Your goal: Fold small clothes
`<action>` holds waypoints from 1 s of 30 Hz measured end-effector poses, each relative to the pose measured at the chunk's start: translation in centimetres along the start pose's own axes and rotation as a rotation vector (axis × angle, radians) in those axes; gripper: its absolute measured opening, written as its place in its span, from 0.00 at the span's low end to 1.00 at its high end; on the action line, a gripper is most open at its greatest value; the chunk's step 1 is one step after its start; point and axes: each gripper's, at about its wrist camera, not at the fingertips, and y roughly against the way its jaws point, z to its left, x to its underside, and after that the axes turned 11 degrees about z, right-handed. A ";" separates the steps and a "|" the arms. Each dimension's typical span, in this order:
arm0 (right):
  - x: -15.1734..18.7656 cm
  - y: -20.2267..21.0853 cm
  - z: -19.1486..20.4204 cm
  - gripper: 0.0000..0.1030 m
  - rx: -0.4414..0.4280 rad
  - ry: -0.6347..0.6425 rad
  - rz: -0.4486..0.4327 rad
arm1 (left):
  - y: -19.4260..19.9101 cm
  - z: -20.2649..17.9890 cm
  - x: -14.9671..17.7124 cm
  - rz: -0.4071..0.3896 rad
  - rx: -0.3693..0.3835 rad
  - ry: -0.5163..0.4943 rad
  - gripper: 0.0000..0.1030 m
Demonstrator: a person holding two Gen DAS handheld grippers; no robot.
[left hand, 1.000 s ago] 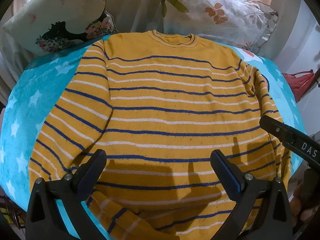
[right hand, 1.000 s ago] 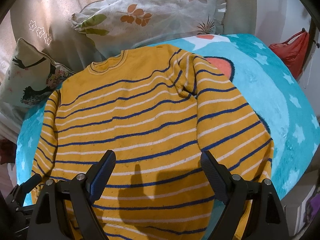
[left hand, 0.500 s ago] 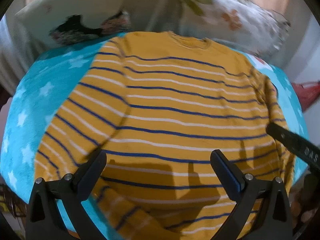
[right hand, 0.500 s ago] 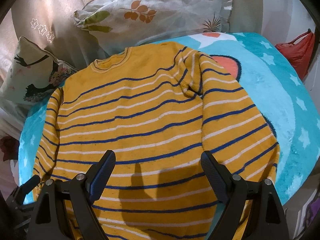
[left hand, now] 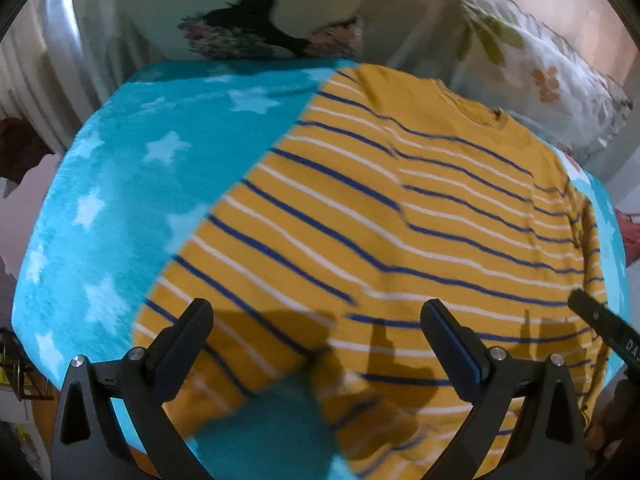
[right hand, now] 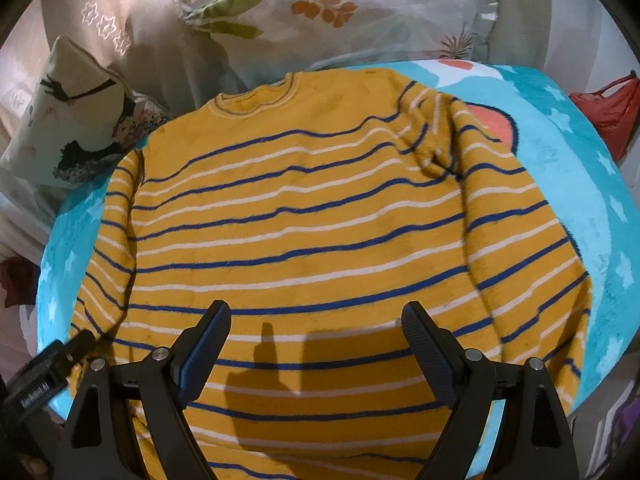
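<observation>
A mustard-yellow sweater (right hand: pixel 312 240) with blue and white stripes lies spread flat, unfolded, neckline away, sleeves alongside.

Bed covered by a turquoise star-print blanket (right hand: pixel 600 208), with a red-orange motif (right hand: pixel 494 128) outlined in dark blue showing just right of the sweater's shoulder. A mustard sweater (right hand: pixel 304 216) with blue and white stripes lies flat on the blanket, collar toward the head of the bed. Beyond the collar rests a leaf-print pillow (right hand: pixel 320 12); left of the collar, a cushion (right hand: pixel 76 120) bearing a dark figure print
</observation>
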 end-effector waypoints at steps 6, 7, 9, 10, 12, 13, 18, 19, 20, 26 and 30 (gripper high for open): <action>0.6 -0.6 2.0 0.88 0.025 0.016 0.011 | -0.9 7.8 -1.6 -0.011 -0.038 0.107 1.00; 0.7 -0.7 2.1 0.88 0.029 0.015 0.013 | -1.3 8.8 -1.7 -0.006 -0.041 0.110 1.00; 0.9 -0.9 2.4 0.88 0.038 0.006 0.020 | -2.2 10.0 -2.0 0.008 -0.046 0.076 1.00; 0.9 -0.9 2.4 0.88 0.041 0.002 0.022 | -2.6 10.2 -2.0 0.019 -0.045 0.058 1.00; 1.0 -1.1 2.6 0.88 0.050 -0.008 0.029 | -3.8 10.2 -1.9 0.069 -0.002 0.011 0.98; 1.0 -1.2 2.7 0.88 0.054 -0.010 0.031 | -4.3 10.0 -1.8 0.095 0.044 -0.008 0.83; 1.3 -1.4 3.4 0.88 0.068 -0.010 0.037 | -4.0 9.1 -1.8 0.108 0.051 -0.092 0.07; 1.3 -1.4 3.5 0.88 0.071 -0.009 0.037 | -3.9 9.5 -2.0 0.106 0.052 -0.083 0.05; 1.3 -1.5 3.7 0.88 0.075 -0.007 0.037 | -3.7 10.1 -2.3 0.098 0.043 -0.071 0.05; 1.4 -1.3 3.7 0.88 0.089 -0.008 0.029 | -2.1 16.6 -5.2 0.005 -0.264 0.084 0.05; 1.5 -1.3 4.0 0.88 0.040 0.011 0.035 | -1.1 20.0 -6.3 -0.023 -0.365 0.189 0.06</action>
